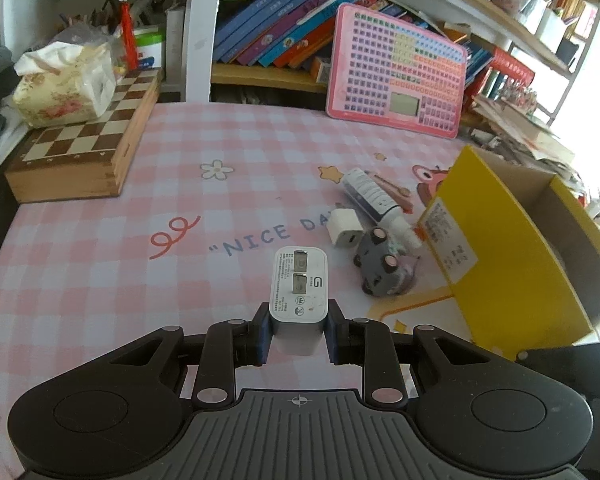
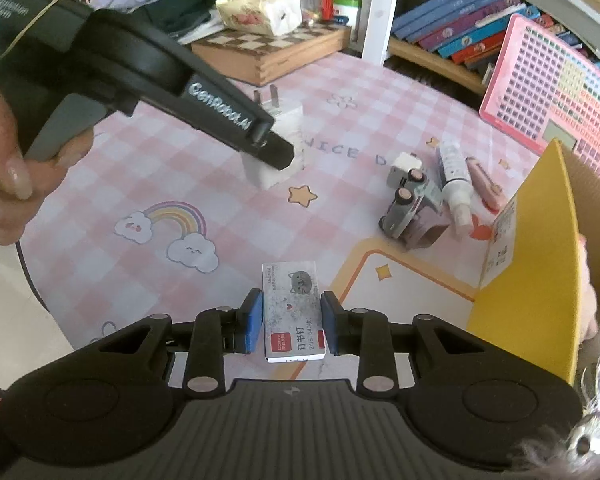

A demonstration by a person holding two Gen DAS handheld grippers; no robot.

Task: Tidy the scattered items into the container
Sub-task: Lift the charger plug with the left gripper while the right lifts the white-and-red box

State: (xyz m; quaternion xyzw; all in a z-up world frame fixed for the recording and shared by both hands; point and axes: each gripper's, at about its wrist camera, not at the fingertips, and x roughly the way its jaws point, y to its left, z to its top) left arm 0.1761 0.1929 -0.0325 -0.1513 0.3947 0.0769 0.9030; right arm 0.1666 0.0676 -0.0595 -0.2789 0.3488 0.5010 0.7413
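The left gripper (image 1: 299, 326) pinches one large white charger (image 1: 299, 292), lifted above the tablecloth (image 1: 100, 264). The right gripper (image 2: 292, 326) clamps one staple box (image 2: 292, 312). Remaining beside the yellow box (image 1: 512, 264): one small charger (image 1: 346, 228), one toy truck (image 1: 382, 266), one tube (image 1: 370, 196).

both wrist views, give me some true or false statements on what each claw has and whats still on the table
1. The left claw is shut on a white charger. True.
2. The right claw grips a toy car. False: it holds a staple box; the toy car lies on the table.
3. The yellow box stands left of the chessboard. False: it is on the right, the chessboard on the left.
4. A white tube lies on the tablecloth. True.
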